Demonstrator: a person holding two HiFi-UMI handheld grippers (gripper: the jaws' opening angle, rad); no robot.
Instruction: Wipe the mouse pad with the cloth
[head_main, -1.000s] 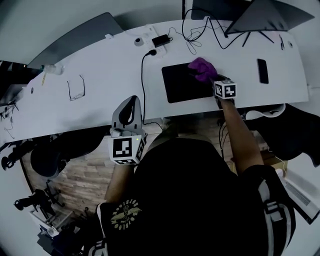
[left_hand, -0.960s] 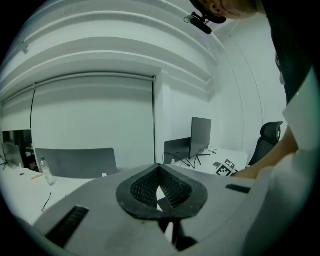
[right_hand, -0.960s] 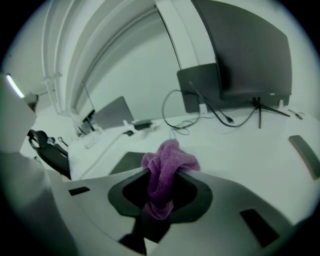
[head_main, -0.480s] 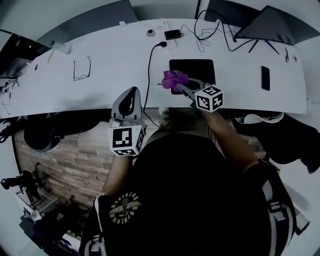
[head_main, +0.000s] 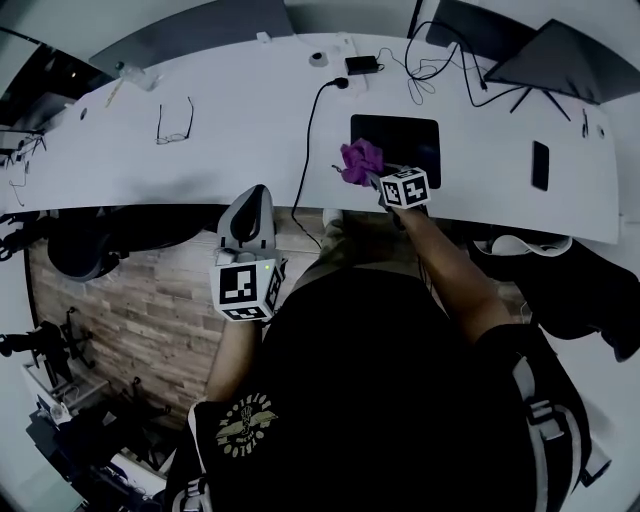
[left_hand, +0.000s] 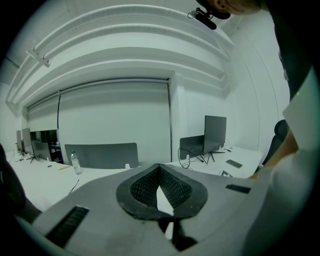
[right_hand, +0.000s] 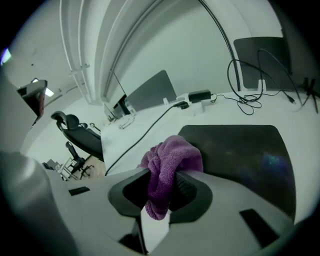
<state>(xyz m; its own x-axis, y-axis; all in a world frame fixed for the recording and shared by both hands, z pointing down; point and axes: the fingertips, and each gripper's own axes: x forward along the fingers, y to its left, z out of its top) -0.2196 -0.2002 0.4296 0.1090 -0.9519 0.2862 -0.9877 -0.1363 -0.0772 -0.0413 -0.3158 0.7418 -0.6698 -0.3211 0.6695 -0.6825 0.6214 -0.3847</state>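
Note:
A black mouse pad (head_main: 400, 140) lies on the white desk (head_main: 230, 150), toward its front edge. My right gripper (head_main: 368, 172) is shut on a bunched purple cloth (head_main: 361, 158), which sits at the pad's front left corner. In the right gripper view the cloth (right_hand: 169, 167) hangs pinched between the jaws, with the pad (right_hand: 245, 152) spreading out to the right behind it. My left gripper (head_main: 248, 222) is held off the desk, in front of its edge and over the floor. Its jaws are shut with nothing in them (left_hand: 159, 190).
A black cable (head_main: 311, 135) runs down the desk left of the pad to a power adapter (head_main: 361, 64). Glasses (head_main: 175, 122) lie at the left, a phone (head_main: 541, 165) at the right. Monitors (head_main: 545, 55) stand at the back right. An office chair (head_main: 95, 255) stands below the desk's left end.
The right gripper has dragged the cloth from the pad's far right area across to its front left corner. The left gripper has stayed put in front of the desk.

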